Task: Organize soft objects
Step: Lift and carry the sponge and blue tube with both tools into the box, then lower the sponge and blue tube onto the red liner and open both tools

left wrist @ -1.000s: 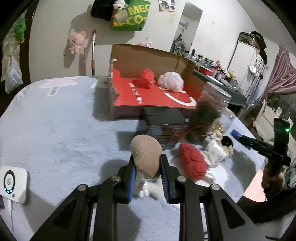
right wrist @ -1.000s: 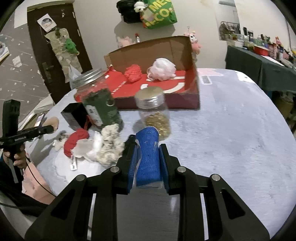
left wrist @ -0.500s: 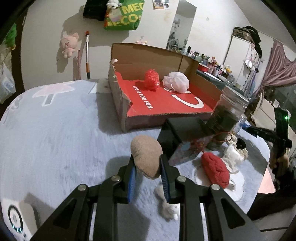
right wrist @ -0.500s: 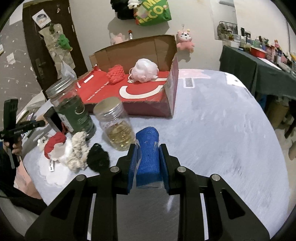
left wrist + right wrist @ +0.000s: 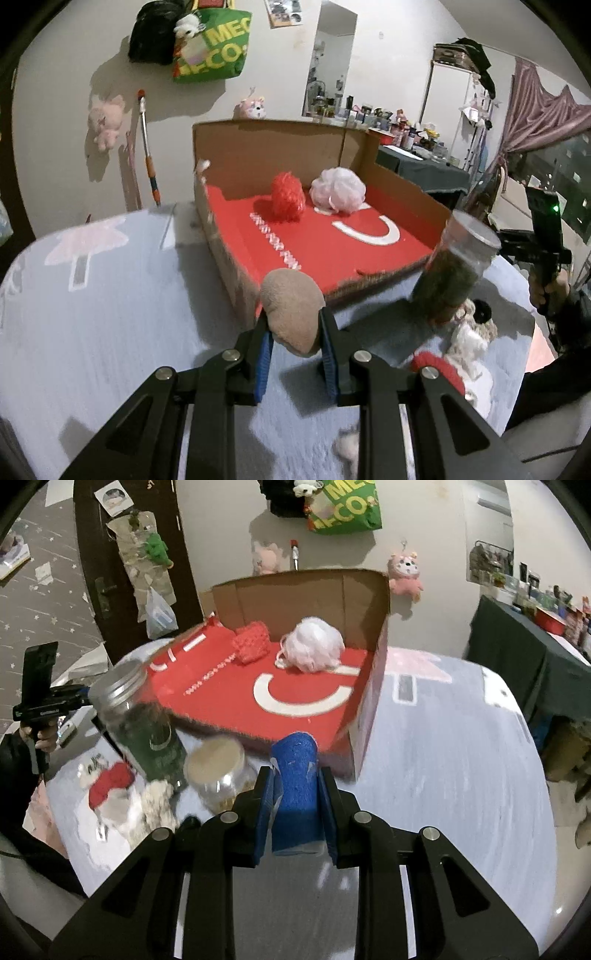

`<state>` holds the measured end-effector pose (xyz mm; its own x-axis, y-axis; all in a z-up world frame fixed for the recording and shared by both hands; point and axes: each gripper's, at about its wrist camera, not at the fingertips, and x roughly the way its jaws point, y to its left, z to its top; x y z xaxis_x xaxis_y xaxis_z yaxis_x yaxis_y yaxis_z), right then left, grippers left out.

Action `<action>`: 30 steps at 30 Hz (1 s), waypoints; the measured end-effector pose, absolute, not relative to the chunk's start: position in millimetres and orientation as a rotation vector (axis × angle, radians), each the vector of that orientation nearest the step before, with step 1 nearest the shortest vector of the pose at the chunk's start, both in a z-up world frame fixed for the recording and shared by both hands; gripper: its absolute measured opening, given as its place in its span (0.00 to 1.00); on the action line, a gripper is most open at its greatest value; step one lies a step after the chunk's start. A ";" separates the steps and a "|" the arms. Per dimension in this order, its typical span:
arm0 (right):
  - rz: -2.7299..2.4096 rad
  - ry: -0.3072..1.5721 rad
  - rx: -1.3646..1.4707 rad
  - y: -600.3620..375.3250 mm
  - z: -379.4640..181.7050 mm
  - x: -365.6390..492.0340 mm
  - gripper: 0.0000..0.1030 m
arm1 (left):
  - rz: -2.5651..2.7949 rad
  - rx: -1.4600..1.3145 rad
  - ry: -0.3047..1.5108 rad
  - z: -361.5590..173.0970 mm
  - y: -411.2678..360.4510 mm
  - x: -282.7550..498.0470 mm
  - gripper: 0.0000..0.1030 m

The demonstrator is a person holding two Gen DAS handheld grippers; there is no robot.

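Note:
My left gripper [image 5: 293, 325] is shut on a tan plush toy [image 5: 291, 306] and holds it just before the near corner of the open red-lined cardboard box [image 5: 332, 243]. My right gripper [image 5: 295, 786] is shut on a blue sponge roll [image 5: 295, 771] near the box's front right corner [image 5: 369, 716]. A red mesh puff [image 5: 287, 197] and a white puff [image 5: 338, 190] lie at the back of the box; they also show in the right wrist view, red puff [image 5: 251, 646], white puff [image 5: 314, 650].
A tall jar of dark contents [image 5: 144, 723] and a small jar [image 5: 218, 771] stand before the box. A red soft item [image 5: 110, 782], a cream yarn piece [image 5: 157, 799] and a black piece [image 5: 480, 310] lie on the grey cloth-covered table [image 5: 443, 775].
Both grippers have moved closer to the box with their objects still held. The box looms larger in both views.

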<state>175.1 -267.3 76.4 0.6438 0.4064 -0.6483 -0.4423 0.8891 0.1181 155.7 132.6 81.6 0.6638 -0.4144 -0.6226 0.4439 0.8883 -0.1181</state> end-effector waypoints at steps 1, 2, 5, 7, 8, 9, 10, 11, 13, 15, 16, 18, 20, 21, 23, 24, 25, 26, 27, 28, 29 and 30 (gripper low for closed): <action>0.489 0.723 -0.052 -266.4 79.1 179.0 0.23 | -0.490 0.049 0.690 84.4 129.7 158.3 0.25; 0.497 0.720 -0.049 -265.4 82.1 183.6 0.23 | -0.498 0.052 0.687 86.7 127.6 161.1 0.25; 0.521 0.717 -0.040 -258.2 90.7 197.8 0.23 | -0.515 0.054 0.693 92.8 117.0 175.1 0.25; 0.524 0.721 -0.045 -250.7 94.9 208.4 0.23 | -0.509 0.054 0.714 96.3 109.4 187.3 0.25; 0.517 0.726 -0.056 -245.3 96.9 215.1 0.23 | -0.503 0.052 0.724 97.5 106.3 192.9 0.25; 0.508 0.732 -0.071 -239.0 98.5 222.3 0.23 | -0.498 0.047 0.740 98.8 102.8 199.9 0.25; 0.501 0.739 -0.084 -233.1 99.5 229.0 0.23 | -0.494 0.040 0.763 99.6 98.8 208.0 0.25; 0.493 0.751 -0.097 -226.8 100.1 235.8 0.23 | -0.489 0.034 0.783 99.9 95.0 215.2 0.25; 0.470 0.770 -0.118 -217.6 100.2 248.6 0.23 | -0.477 0.033 0.812 100.8 86.2 229.7 0.25; 0.437 0.811 -0.136 -207.1 98.1 266.0 0.23 | -0.457 0.040 0.839 99.9 77.2 243.6 0.25; 0.412 0.834 -0.139 -202.9 96.1 274.7 0.23 | -0.448 0.041 0.853 98.7 73.8 249.7 0.25; 0.376 0.901 -0.130 -196.0 89.6 296.4 0.23 | -0.431 0.051 0.884 95.7 66.3 260.8 0.25; 0.343 0.940 -0.130 -193.4 84.0 312.5 0.23 | -0.404 0.074 0.911 91.6 58.4 270.5 0.25; 0.330 0.958 -0.139 -190.8 81.0 319.0 0.23 | -0.394 0.082 0.929 89.1 53.9 276.6 0.25; 0.293 0.988 -0.166 -186.1 74.4 333.7 0.23 | -0.376 0.094 0.954 85.1 49.3 284.9 0.25; 0.283 1.003 -0.178 -184.1 70.8 339.3 0.23 | -0.364 0.105 0.968 82.6 46.0 290.3 0.25; 0.275 1.017 -0.192 -181.0 67.8 344.4 0.23 | -0.356 0.112 0.974 81.1 43.9 293.4 0.25; 0.264 1.033 -0.207 -178.4 64.2 349.9 0.23 | -0.346 0.122 0.982 79.1 41.5 297.7 0.25; 0.249 1.049 -0.220 -176.1 60.5 355.2 0.23 | -0.329 0.135 0.994 76.1 39.5 302.6 0.25; 0.238 1.059 -0.235 -173.7 57.6 359.0 0.23 | -0.318 0.141 1.004 73.5 38.6 306.5 0.25; 0.231 1.068 -0.251 -171.6 55.0 362.1 0.23 | -0.308 0.145 1.013 71.1 37.3 310.8 0.25; 0.222 1.075 -0.270 -169.5 52.1 365.3 0.23 | -0.297 0.152 1.026 67.8 36.5 315.3 0.25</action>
